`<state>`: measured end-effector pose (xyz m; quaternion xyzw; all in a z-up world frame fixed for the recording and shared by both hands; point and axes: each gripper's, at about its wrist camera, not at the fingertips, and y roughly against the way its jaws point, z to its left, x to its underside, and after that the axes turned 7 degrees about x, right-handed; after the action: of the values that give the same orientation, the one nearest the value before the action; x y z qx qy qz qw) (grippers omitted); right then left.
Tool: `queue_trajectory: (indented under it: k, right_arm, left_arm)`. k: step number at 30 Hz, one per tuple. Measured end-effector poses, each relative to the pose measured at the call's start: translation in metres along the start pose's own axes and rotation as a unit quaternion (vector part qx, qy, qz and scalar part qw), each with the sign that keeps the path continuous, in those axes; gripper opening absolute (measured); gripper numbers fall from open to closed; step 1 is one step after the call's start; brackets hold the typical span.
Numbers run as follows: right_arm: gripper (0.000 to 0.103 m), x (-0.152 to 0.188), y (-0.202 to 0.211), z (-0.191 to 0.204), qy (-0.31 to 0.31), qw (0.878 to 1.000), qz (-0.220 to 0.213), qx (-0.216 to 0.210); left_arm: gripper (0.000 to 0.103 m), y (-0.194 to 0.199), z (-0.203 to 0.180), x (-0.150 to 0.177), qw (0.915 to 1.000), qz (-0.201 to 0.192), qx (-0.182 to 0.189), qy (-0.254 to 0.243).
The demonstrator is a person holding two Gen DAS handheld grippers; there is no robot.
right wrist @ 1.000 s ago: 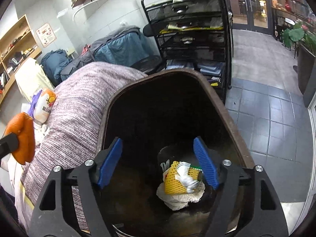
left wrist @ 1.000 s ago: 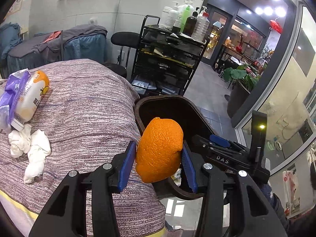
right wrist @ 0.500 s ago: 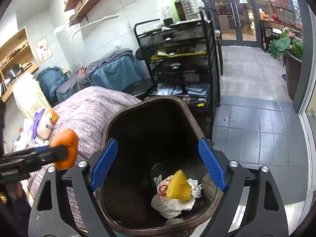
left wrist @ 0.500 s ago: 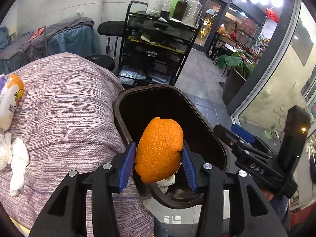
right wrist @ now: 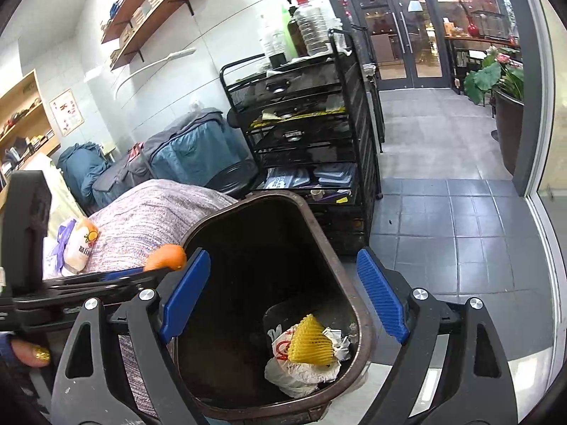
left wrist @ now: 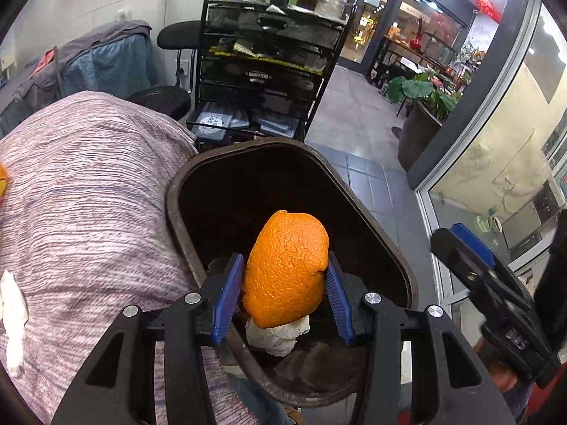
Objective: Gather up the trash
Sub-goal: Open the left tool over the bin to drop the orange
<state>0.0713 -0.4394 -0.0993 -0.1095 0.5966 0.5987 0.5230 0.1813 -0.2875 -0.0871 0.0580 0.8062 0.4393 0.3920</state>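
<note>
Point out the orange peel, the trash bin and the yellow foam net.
orange peel (left wrist: 287,269), left wrist view, middle of its skin.
trash bin (right wrist: 333,248), right wrist view, right rim.
yellow foam net (right wrist: 310,341), right wrist view, its centre.

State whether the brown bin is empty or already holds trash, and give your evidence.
Not empty. The bin holds a yellow foam net on crumpled white wrappers at its bottom; most of its depth is unfilled.

The left gripper (left wrist: 285,295) points steeply down, its blue pads clamped on something. The right gripper (right wrist: 283,297) (angled less steeply) has just been opening; its jaws stand wide with nothing pinched.
</note>
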Motion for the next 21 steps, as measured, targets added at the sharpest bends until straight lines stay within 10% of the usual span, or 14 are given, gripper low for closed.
queue_trajectory:
  k: [9,21]
  right_arm:
    - [0.084,0.002,0.001,-0.012,-0.017,1.0,-0.003,0.01]
    - [0.084,0.0,0.006,-0.014,-0.024,1.0,-0.012,0.01]
  left_arm:
    - [0.046,-0.026,-0.002,0.002,0.9994,0.035,-0.005,-0.005]
    - [0.084,-0.016,-0.004,0.003,0.9994,0.008,-0.026,-0.024]
